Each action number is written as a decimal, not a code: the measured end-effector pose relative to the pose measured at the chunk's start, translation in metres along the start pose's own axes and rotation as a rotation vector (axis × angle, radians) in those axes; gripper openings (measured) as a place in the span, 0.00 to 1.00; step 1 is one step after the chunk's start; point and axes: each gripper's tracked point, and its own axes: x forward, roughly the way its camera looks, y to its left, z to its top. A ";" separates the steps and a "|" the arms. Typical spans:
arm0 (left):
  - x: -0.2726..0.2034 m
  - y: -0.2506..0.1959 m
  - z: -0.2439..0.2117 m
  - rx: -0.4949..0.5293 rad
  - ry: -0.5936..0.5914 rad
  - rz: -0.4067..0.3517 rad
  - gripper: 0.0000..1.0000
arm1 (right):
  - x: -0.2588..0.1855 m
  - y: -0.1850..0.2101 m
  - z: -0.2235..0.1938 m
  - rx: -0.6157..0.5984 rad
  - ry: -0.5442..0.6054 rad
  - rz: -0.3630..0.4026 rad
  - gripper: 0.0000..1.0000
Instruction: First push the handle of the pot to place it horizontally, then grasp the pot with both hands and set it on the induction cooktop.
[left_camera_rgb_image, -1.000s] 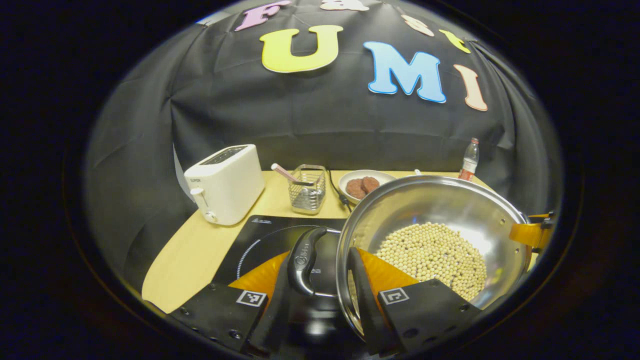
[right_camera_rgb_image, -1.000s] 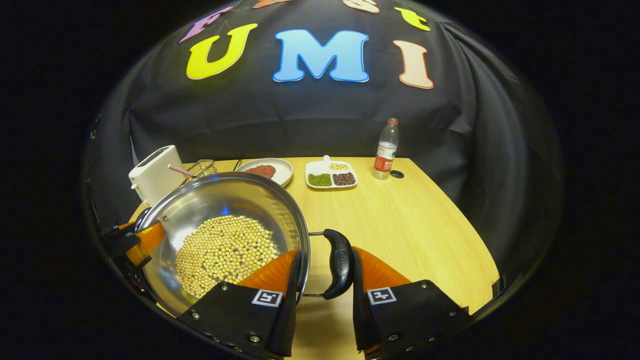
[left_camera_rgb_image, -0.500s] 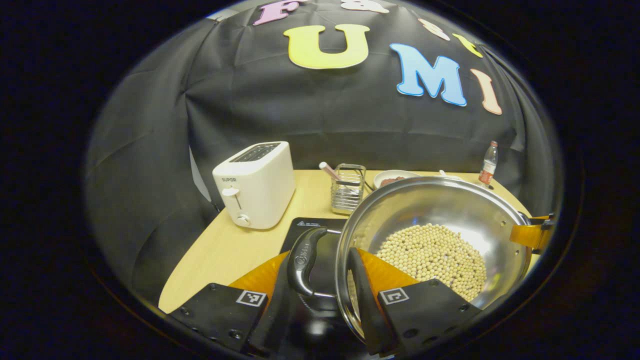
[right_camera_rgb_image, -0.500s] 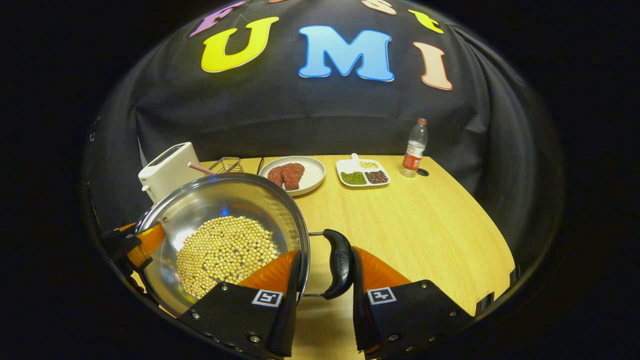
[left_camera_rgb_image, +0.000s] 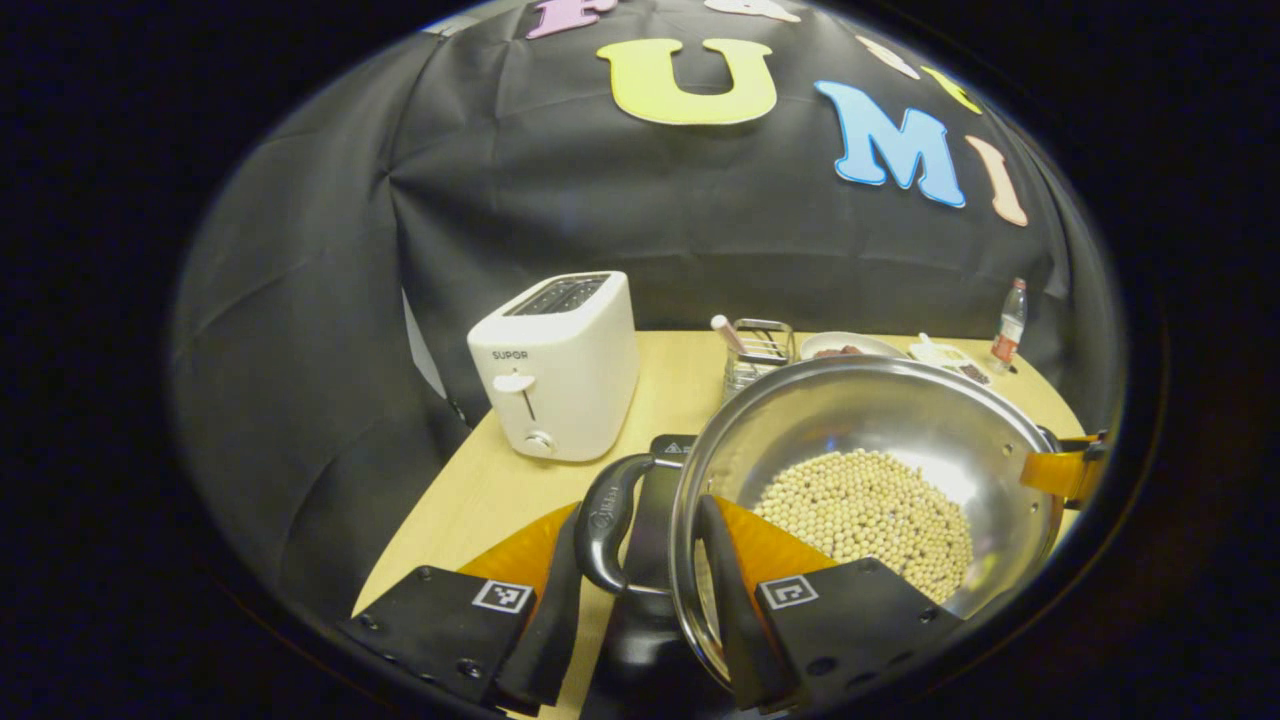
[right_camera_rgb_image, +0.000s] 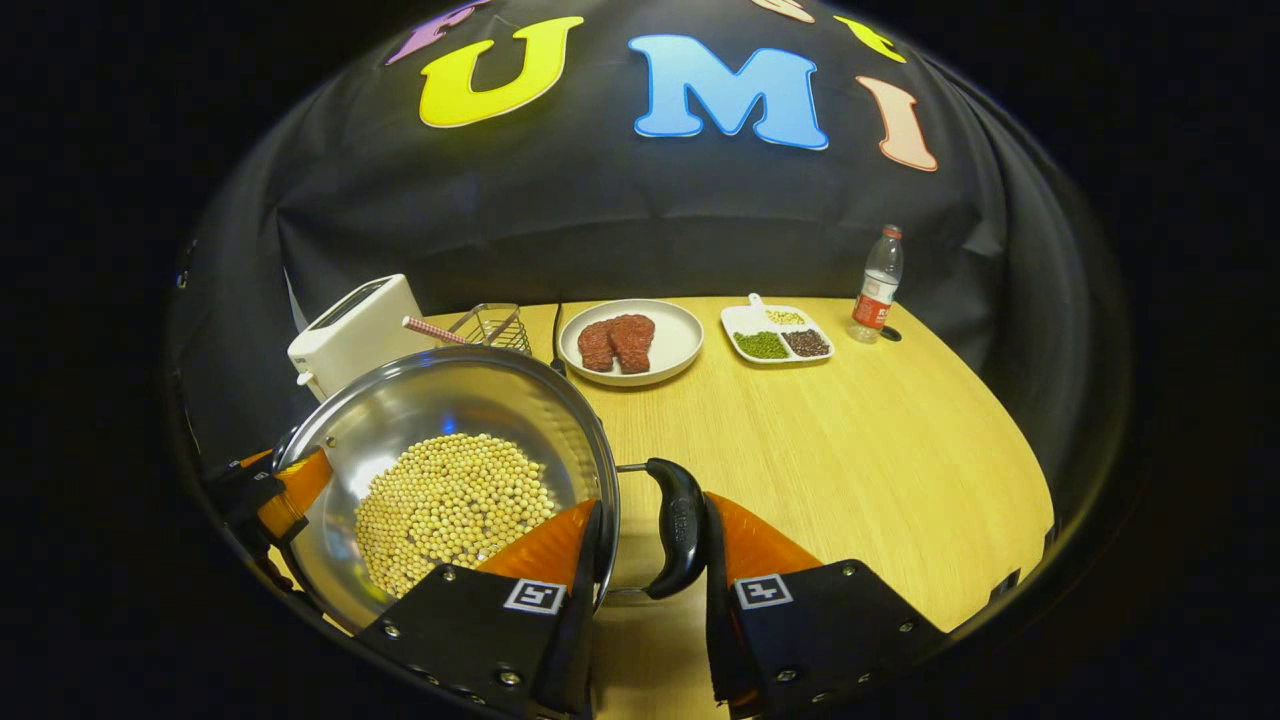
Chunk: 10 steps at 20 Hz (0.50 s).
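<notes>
Your pot (left_camera_rgb_image: 880, 420) hides most of the cooktop (left_camera_rgb_image: 655, 490); only a dark strip shows at 9 o'clock of it. The plate (left_camera_rgb_image: 845, 345) at 12 o'clock is half-covered by its rim. The bottle (left_camera_rgb_image: 1008, 325) label is too small to read.

Brand word "SUPOR" printed on front face of white toaster (left_camera_rgb_image: 556, 365), above its lever, read in left gripper view. Embossed mark on pot handle (left_camera_rgb_image: 603, 520) too small to be read. Bottle (right_camera_rgb_image: 877, 283) label illegible. Square black-and-white coded markers carried on tongs bodies; no letters or numbers made out there.
</notes>
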 end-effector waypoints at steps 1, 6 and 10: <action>0.002 0.003 -0.002 -0.001 0.003 0.004 0.68 | 0.002 0.003 -0.001 0.000 0.004 0.004 0.47; 0.013 0.013 -0.012 -0.016 0.020 0.014 0.68 | 0.011 0.014 -0.004 -0.001 0.004 0.013 0.47; 0.011 0.018 -0.011 -0.036 -0.008 0.036 0.73 | 0.012 0.016 -0.002 -0.015 -0.008 0.050 0.49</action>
